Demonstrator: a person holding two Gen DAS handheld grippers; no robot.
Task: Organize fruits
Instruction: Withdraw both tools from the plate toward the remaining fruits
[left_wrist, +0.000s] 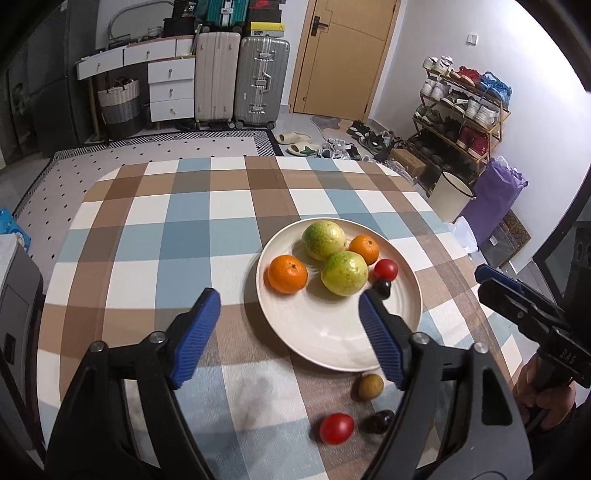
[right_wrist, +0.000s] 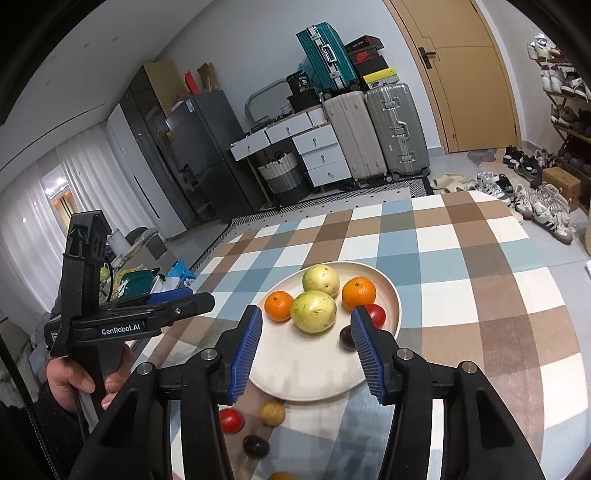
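Note:
A cream plate (left_wrist: 332, 332) (right_wrist: 306, 376) on the checked tablecloth holds two green guavas (left_wrist: 345, 273) (right_wrist: 314, 310), two oranges (left_wrist: 287, 274) (right_wrist: 358, 291), a red tomato (left_wrist: 386, 268) (right_wrist: 376, 314) and a dark plum (left_wrist: 382, 287) (right_wrist: 346, 338). Loose on the cloth near the plate lie a brown longan (left_wrist: 370, 386) (right_wrist: 272, 413), a red tomato (left_wrist: 336, 428) (right_wrist: 231, 420) and a dark plum (left_wrist: 378, 421) (right_wrist: 255, 446). My left gripper (left_wrist: 288, 310) is open and empty above the plate's near-left edge. My right gripper (right_wrist: 306, 332) is open and empty over the plate.
The table's far edge drops to a rug. Suitcases (left_wrist: 240, 81), white drawers (left_wrist: 170, 88) and a door (left_wrist: 343, 55) line the back wall. A shoe rack (left_wrist: 461, 107) and a white bin (left_wrist: 452, 199) stand to the right.

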